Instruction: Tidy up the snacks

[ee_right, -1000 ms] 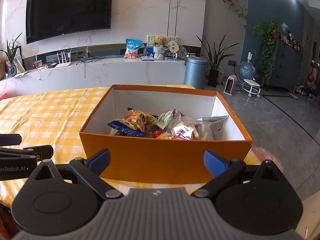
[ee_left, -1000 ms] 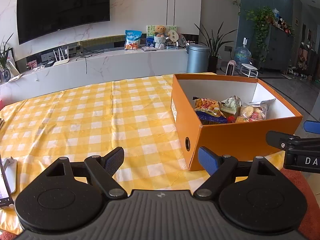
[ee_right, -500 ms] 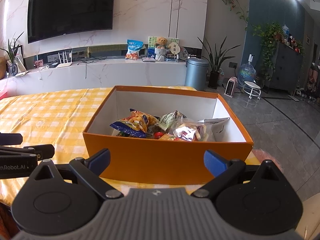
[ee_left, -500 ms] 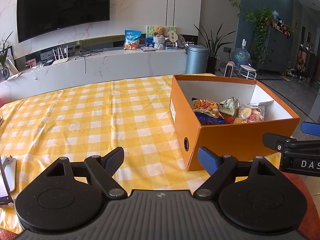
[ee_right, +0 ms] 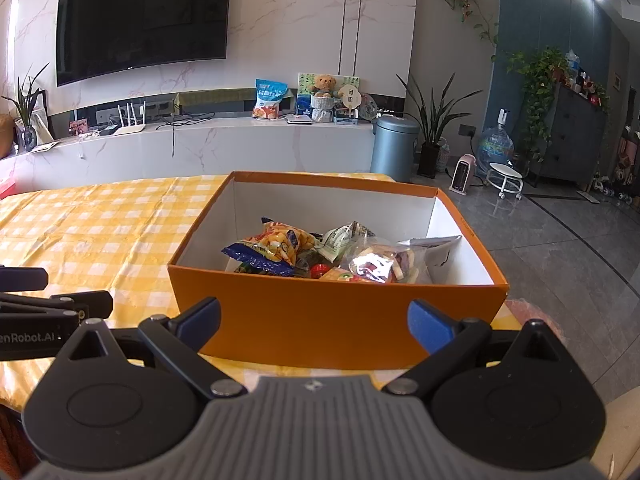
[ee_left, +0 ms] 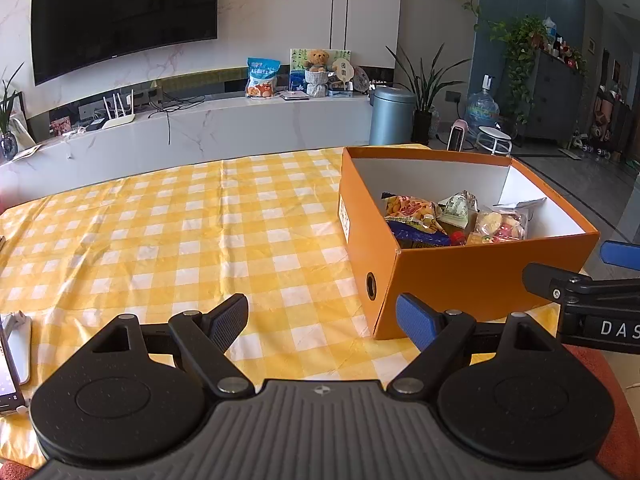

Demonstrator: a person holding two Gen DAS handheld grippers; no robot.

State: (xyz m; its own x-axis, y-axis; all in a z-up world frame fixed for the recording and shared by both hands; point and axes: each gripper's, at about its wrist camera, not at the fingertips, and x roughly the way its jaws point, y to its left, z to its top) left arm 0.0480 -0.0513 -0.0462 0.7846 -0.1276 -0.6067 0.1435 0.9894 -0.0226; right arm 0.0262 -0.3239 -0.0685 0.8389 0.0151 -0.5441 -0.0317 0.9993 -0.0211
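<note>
**Both grippers empty, snacks boxed**

Left gripper [ee_left: 322,318] and right gripper [ee_right: 314,320] both hold their jaws wide apart, gripping nothing. Just ahead of the right jaws, the orange box [ee_right: 336,316] holds the snack packets [ee_right: 316,256] on the yellow checked tablecloth [ee_left: 160,232].

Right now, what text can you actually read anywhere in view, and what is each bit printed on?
"DAS", cut off at the frame edge: on the right hand-held gripper, seen from the left wrist.
"enRobot.AI", its start cut off: on the left hand-held gripper, seen from the right wrist.
White label on the orange box: too small to read.
Snack bags in the box: print too blurred.
Blue bag on the counter: unreadable.
</note>
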